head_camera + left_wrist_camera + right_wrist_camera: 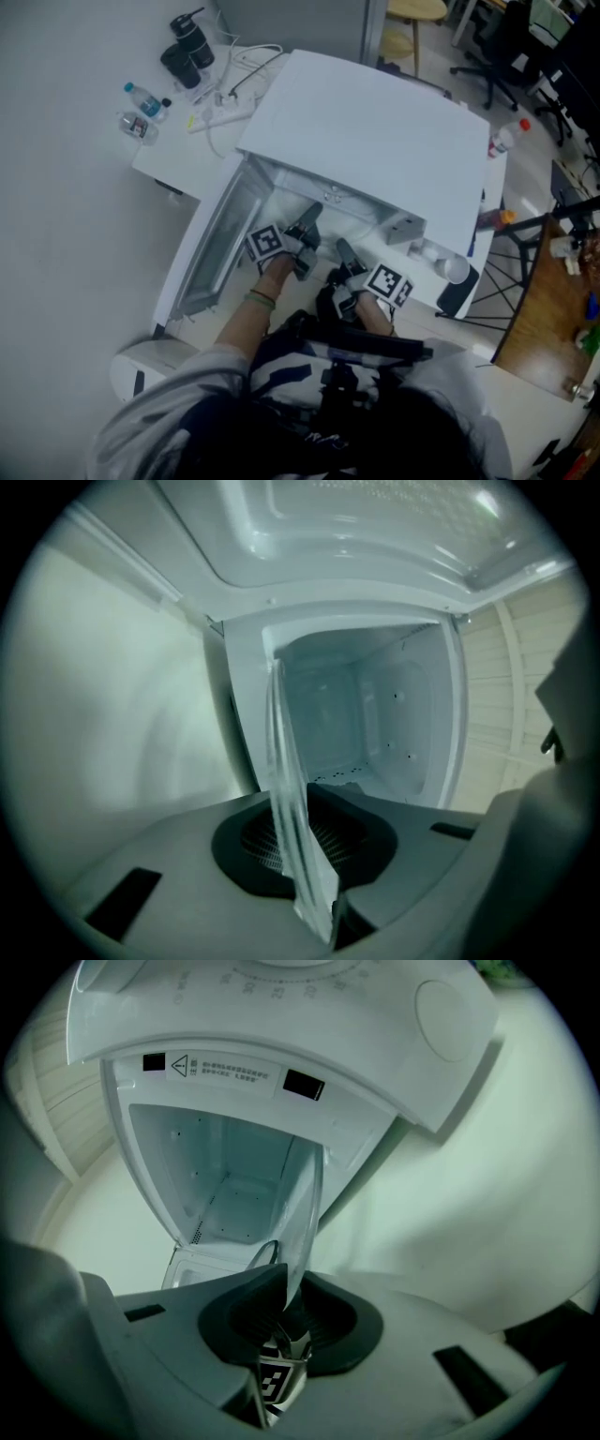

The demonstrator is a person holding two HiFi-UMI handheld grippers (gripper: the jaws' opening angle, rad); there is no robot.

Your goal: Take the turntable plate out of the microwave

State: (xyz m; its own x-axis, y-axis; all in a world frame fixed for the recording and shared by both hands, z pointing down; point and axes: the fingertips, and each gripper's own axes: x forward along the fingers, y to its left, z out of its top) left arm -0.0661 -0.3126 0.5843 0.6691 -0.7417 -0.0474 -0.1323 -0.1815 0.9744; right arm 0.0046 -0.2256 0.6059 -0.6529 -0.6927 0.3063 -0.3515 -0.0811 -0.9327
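The place looks like an office or lab: black swivel chairs (489,45) stand behind a white table (178,169) bearing a power strip (225,112), cables (253,58) and drink bottles (191,42), a wooden desk (548,309) alongside.

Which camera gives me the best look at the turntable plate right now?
Left gripper view: the turntable plate stands edge-on, long and sharp, with its rim between the jaws of the left gripper. Right gripper view shows it edge-on too, but shorter. In the head view I cannot make it out.
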